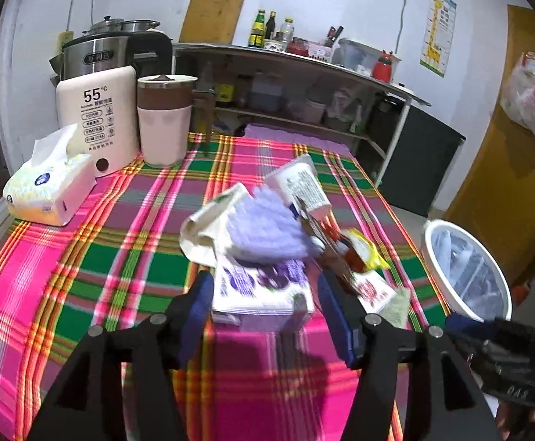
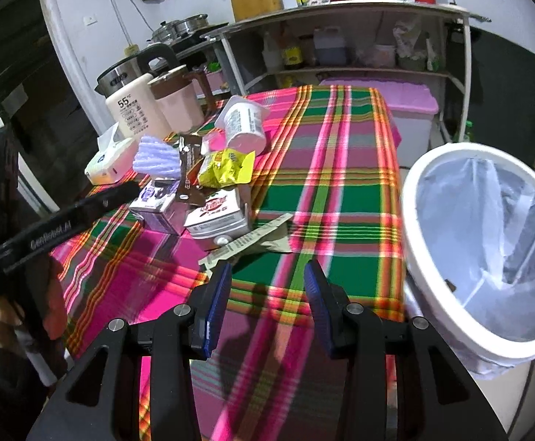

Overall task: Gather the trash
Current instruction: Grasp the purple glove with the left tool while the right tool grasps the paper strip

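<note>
A pile of trash lies on the plaid tablecloth [image 1: 83, 275]: a purple drink carton [image 1: 264, 294], a lilac ribbed piece [image 1: 264, 228], a tipped white cup [image 1: 300, 183], a yellow wrapper [image 1: 366, 253] and a red-and-white carton [image 1: 374, 290]. My left gripper [image 1: 264, 279] is open and straddles the purple carton, with its blue pads just clear of the carton's sides. My right gripper [image 2: 267, 268] is open and empty over the cloth, just short of a flat paper wrapper [image 2: 245, 239]. The white bin [image 2: 407, 220] with a clear liner stands beside the table's right edge.
A tissue box [image 1: 50, 191], a cream warmer marked 55 [image 1: 98, 117] and a pink lidded mug [image 1: 164, 125] stand at the table's far left. A metal shelf rack [image 2: 341, 14] and a purple-lidded storage box [image 2: 396, 99] are behind the table.
</note>
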`<state>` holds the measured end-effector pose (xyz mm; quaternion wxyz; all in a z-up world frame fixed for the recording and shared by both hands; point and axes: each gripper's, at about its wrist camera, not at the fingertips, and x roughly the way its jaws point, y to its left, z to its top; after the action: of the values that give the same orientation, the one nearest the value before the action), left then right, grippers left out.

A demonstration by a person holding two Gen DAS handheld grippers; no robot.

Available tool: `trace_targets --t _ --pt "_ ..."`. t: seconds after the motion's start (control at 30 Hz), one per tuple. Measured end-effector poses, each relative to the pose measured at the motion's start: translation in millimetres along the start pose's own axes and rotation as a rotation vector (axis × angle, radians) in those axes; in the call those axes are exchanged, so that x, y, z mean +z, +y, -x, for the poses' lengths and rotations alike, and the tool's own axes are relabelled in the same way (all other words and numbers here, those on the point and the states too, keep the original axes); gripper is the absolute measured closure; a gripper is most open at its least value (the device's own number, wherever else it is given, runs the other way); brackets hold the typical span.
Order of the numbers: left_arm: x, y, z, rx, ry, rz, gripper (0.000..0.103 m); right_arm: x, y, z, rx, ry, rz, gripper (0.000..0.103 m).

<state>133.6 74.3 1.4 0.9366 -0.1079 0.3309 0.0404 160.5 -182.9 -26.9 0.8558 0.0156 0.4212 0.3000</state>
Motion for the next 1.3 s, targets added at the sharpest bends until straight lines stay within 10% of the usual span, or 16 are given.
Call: trace_targets --t 0.33,0.53,0.7,1.3 --pt "19.3 5.6 -23.2 -0.008 -0.01 -0.001 0.042 10.6 9.0 -25.4 0.029 0.045 -0.056 0.061" --pt "19.0 2.3 -32.9 -0.025 0.017 -0.013 0.07 16.3 10.8 -50.0 0.005 0.109 -0.12 0.061" --pt "14.7 1.6 -30.9 -0.036 0.018 -0.02 0.082 17.4 14.7 -50.5 -0.022 0.095 -0.097 0.086" --pt "6.7 3.8 15.0 -0.021 -0.039 -0.017 0.085 5.5 2.9 -13.5 -0.046 0.032 -0.083 0.094"
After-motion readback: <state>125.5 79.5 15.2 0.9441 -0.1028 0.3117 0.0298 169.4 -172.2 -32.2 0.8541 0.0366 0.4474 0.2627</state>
